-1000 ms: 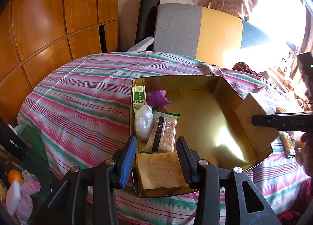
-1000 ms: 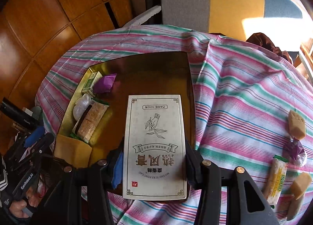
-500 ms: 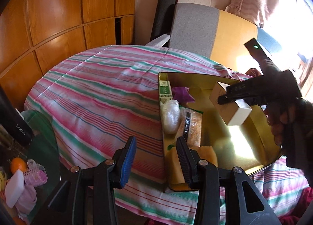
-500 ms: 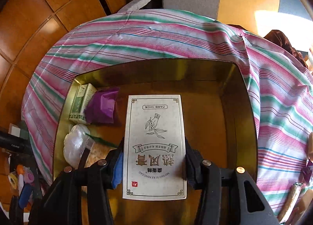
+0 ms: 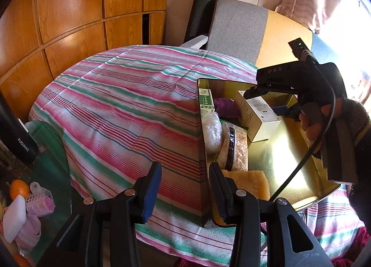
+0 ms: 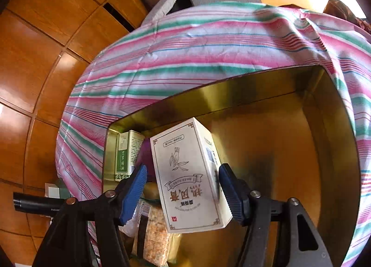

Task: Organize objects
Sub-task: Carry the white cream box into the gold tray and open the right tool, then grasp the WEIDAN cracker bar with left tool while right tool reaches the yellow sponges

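Your right gripper (image 6: 183,194) has just been opening: its blue pads stand clear of the white carton (image 6: 190,174) on both sides, so nothing is pinched, though the carton sits between them. It leans tilted inside the gold tin (image 6: 331,151), its lower end toward the left row of items. Your right hand (image 5: 324,116) angles steeply down over the tin's far half. Your left gripper (image 5: 185,188) hangs low at the tin's near left corner, jaws parted and empty, one finger over the striped tablecloth (image 5: 120,109), the other over the tin's edge. Count in the tin: one white carton, one green box (image 5: 206,102), one purple wrapper (image 5: 226,107), one clear-wrapped white lump (image 5: 212,132), one cracker packet (image 5: 235,148), one yellow sponge-like block (image 5: 249,182).
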The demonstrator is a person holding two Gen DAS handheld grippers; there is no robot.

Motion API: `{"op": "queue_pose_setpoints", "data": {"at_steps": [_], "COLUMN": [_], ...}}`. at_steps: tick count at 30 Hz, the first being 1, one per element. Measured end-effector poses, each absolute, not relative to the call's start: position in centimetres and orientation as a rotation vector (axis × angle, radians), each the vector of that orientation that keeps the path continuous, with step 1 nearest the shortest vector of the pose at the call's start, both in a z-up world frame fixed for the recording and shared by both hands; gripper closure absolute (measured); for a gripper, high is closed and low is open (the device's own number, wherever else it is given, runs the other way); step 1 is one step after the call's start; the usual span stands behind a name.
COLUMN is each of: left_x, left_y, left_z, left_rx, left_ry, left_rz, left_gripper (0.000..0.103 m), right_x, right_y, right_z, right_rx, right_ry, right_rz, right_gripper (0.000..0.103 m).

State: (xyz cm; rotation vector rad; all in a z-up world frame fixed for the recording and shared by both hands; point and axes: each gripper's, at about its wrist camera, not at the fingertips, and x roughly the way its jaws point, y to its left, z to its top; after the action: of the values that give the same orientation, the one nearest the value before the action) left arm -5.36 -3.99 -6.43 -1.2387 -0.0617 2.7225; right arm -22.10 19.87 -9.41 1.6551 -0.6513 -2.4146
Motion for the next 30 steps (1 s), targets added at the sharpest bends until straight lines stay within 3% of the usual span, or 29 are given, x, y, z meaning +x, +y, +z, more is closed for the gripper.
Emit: {"op": "queue_pose_setpoints", "data": {"at_steps": [14,30], "left_x": [-4.1,-2.5], "left_y": [-2.9,-0.1], "left_z": [-5.1,-4.2], "left_rx": [-1.181,-1.135], "left_ry": [-0.019,0.072], "left_rz": [2.744,2.703], "left_gripper": [0.049,0.045], "right_x": [-16.2,-8.4], "right_y": [21.1,24.9], "right_z": [-5.8,-4.1], "right_rx": [1.513,1.396], "right_ry": [-0.415,-0.341], "right_rz": [-2.561,-2.705], "right_gripper": [0.035,0.032]}}
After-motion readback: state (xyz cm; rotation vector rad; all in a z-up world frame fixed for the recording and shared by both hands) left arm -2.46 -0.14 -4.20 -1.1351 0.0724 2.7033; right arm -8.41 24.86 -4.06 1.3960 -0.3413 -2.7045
